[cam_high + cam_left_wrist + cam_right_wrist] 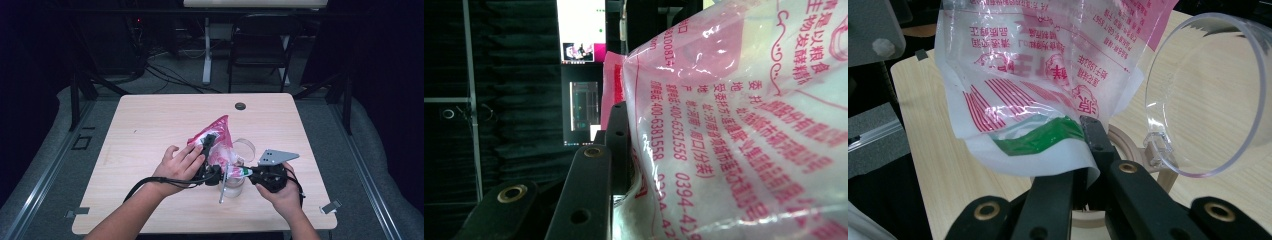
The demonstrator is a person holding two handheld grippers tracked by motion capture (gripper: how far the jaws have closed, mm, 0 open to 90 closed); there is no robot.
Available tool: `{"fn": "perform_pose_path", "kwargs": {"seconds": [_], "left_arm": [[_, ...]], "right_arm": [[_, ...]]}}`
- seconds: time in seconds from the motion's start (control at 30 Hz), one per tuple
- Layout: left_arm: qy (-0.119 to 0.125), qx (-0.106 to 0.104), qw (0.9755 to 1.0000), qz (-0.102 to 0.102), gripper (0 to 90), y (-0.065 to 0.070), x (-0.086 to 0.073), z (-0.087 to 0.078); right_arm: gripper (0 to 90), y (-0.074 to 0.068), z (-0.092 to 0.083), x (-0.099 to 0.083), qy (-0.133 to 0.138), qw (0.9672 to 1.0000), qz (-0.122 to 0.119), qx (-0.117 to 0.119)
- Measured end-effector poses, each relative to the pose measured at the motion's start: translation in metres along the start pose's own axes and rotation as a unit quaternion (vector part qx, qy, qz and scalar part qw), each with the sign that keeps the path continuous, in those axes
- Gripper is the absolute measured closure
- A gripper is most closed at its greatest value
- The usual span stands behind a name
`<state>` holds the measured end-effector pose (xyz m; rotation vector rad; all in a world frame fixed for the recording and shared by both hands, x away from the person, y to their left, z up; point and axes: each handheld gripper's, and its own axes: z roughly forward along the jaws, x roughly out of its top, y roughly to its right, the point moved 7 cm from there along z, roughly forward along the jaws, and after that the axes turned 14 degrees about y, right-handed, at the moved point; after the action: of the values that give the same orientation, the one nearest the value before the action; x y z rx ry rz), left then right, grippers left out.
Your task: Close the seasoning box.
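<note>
Soft, crinkly pink-printed clear plastic bag (218,141), probably light and slippery: pinched shut in right gripper (1083,170) lower centre, clamped by left gripper (616,150).

Lab: dark curtains (385,75), floor cables (170,75), monitor (580,70).

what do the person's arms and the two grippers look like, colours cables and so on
Both forearms are bare, no sleeves or gloves. The left gripper is black, with a black cable trailing back along the forearm. The right gripper is black too, with a grey three-cornered plate on top and a black cable looping by the wrist. Up close, the jaws are matte black bars with brass-coloured rivet rings.
</note>
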<state>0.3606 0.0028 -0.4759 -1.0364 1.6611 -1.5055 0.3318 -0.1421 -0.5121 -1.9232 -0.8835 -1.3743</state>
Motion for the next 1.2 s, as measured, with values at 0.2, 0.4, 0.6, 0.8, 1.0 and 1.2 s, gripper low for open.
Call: {"fn": "perform_pose_path", "kwargs": {"seconds": [0.2,0.4,0.6,0.8,1.0,1.2], "left_arm": [[0.002,0.004,1.0000,0.002,71.8,-0.0010,0.0008,-0.0008],[0.002,0.004,1.0000,0.000,71.7,-0.0009,0.0000,-0.0021],[0.003,0.004,1.0000,0.002,71.8,-0.0011,-0.0003,-0.0021],[0.002,0.003,1.0000,0.001,71.8,-0.0004,0.0002,-0.0020],[0.009,0.008,0.9999,-0.001,71.8,-0.0001,0.0007,-0.0033],[0.009,0.008,0.9999,-0.001,71.8,0.0017,0.0002,-0.0052]], "right_arm": [[90.0,0.0001,0.0000,0.0003,0.002,1.0000,0.001,-0.002],[90.0,-0.0002,-0.0001,0.0005,0.002,1.0000,-0.001,-0.002],[90.0,0.0002,-0.0001,0.0006,0.002,1.0000,-0.001,-0.005],[90.0,0.0009,-0.0004,0.0002,-0.001,1.0000,-0.004,-0.008],[90.0,0.0015,-0.0006,0.0002,0.000,0.9999,-0.004,-0.010],[90.0,0.0016,0.0003,-0.0005,-0.001,0.9999,-0.003,-0.010]]}}
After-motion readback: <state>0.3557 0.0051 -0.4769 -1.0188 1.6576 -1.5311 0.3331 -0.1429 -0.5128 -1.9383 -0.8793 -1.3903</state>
